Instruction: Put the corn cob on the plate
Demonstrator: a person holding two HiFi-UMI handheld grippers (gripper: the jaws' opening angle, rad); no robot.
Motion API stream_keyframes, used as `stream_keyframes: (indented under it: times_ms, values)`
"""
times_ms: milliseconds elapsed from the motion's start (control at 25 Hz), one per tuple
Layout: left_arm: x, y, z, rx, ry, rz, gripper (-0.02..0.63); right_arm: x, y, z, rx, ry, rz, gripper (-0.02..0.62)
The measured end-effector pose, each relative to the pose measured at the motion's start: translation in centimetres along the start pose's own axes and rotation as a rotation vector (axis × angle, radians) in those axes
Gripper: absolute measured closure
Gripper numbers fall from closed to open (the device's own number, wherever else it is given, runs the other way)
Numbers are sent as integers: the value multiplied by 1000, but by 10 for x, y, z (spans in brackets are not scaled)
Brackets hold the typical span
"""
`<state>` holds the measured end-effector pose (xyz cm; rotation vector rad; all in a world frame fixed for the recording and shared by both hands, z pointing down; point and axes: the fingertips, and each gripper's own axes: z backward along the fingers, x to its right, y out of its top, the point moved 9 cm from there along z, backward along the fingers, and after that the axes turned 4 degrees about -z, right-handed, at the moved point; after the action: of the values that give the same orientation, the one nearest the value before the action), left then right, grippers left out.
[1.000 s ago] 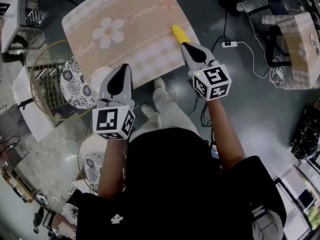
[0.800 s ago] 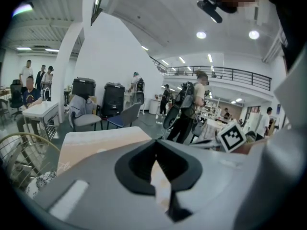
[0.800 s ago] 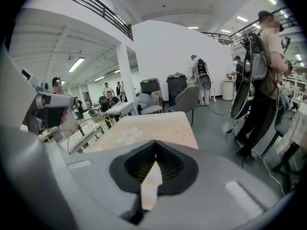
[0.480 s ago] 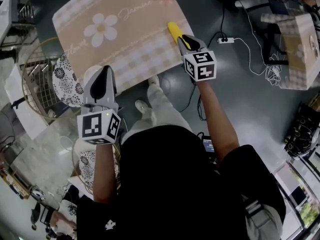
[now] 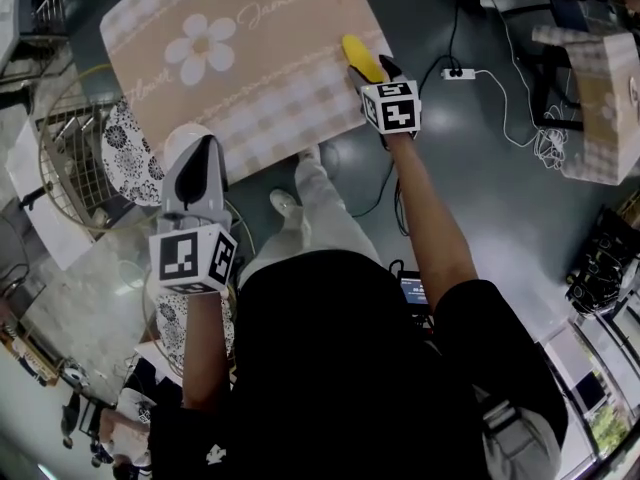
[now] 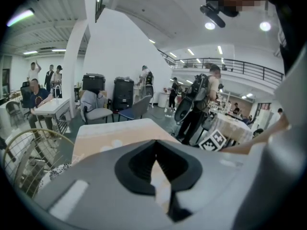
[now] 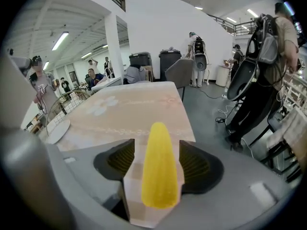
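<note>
Straddles corn cob [image 7: 158, 176] with right gripper [image 5: 380, 70]: jaws just opened wide, cob between pads, neither pad pressing. Cob flat on checked tablecloth [image 5: 250, 78], near right edge, tip pointing away. Left gripper [image 6: 154, 150] in air by table's near left corner, jaws closed, nothing between. Patterned plate [image 5: 125, 148] at table's left edge, well apart from cob.

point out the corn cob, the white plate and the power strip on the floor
corn cob [image 7: 160, 166], right gripper view, middle of its yellow body
white plate [image 7: 58, 131], right gripper view, centre of its flat face
power strip [image 5: 458, 73], head view, middle of its white casing
</note>
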<state>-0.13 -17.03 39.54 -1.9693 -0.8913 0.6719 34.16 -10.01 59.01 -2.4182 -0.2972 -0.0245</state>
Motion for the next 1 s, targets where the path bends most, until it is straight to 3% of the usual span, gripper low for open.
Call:
stream_keyframes:
  times_ms: [240,880,1000]
  values:
    - [-4,-8,0,-30,5,0,598,5,-10,-26,-66,-1,-1,276]
    - [-7,-16,1,-53,14,9,598,5,-22,-41,-91,-21,1,276]
    - [-6,-16,0,-55,15,12,598,6,-21,-40,-90,-25,5,305]
